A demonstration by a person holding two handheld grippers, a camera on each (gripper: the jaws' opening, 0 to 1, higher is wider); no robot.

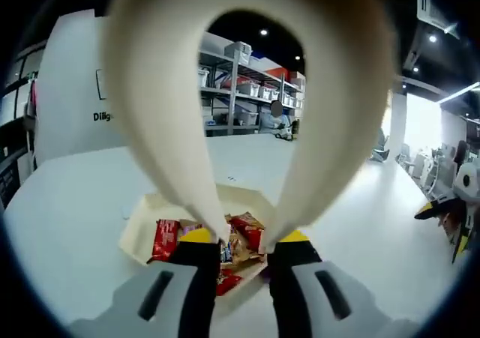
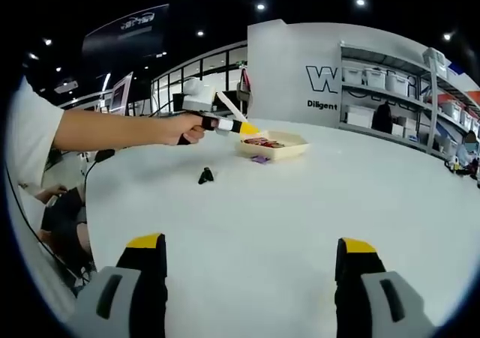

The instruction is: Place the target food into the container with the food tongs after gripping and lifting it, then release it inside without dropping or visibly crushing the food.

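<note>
- The white table [image 2: 285, 203] is lying wide and bare around the right hand-held gripper [image 2: 251, 267], whose two jaws are standing wide apart, holding nothing.
- The container [image 2: 273, 145] is sitting well away from that hand-held gripper, near the table's far edge, with one small purple packet [image 2: 260, 159] just beside it and one small black object [image 2: 205, 176] nearer.
- The left hand-held gripper [image 1: 245, 252] is clamping the white food tongs [image 1: 187, 128], arms looping upward.
- Its jaws are hanging over the container [image 1: 139, 229], where several red snack packets [image 1: 165, 237] are lying; the exact count is unclear.
</note>
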